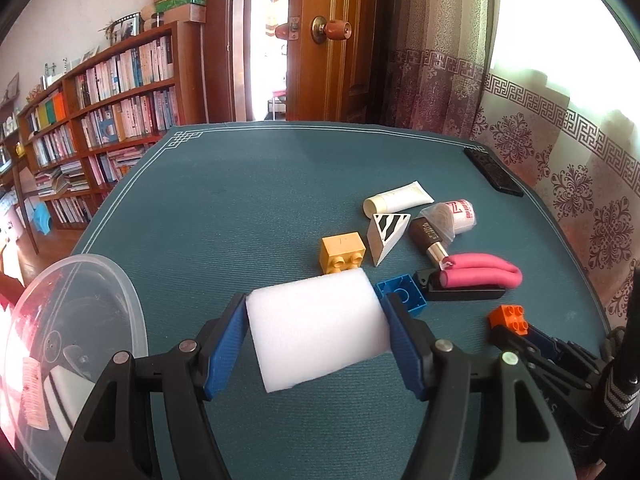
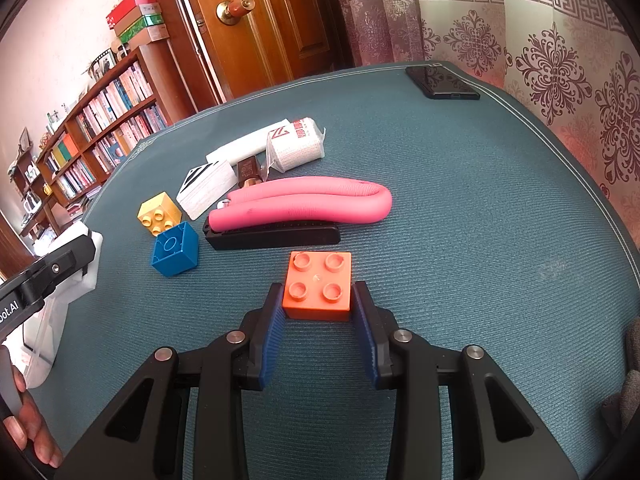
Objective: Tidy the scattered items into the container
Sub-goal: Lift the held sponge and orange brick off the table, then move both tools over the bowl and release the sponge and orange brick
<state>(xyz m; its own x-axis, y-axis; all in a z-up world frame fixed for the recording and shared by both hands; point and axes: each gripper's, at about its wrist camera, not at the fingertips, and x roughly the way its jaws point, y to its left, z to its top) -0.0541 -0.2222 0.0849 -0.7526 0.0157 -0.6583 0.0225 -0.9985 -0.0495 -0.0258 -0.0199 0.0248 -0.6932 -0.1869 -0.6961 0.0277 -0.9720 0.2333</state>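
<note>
My left gripper (image 1: 316,328) is shut on a white foam block (image 1: 312,332), its blue pads pressing both sides just above the mat. A clear plastic bowl (image 1: 100,280) stands at the left, beside that gripper. My right gripper (image 2: 318,304) is shut on an orange brick (image 2: 318,286) low over the mat; the orange brick (image 1: 508,318) also shows in the left wrist view. On the mat lie a blue brick (image 2: 176,250), a yellow brick (image 2: 158,212), a pink foam roller (image 2: 304,202) on a black comb (image 2: 276,236), a striped white wedge (image 2: 206,188), a lipstick (image 1: 430,238), a bandage roll (image 2: 298,144) and a white tube (image 1: 400,198).
A black phone (image 2: 442,82) lies at the far right corner of the teal mat (image 2: 480,240). Curtains hang close behind the table's right edge. A door and bookshelves stand beyond the far edge. A hand (image 2: 28,432) holds the left gripper's handle at lower left.
</note>
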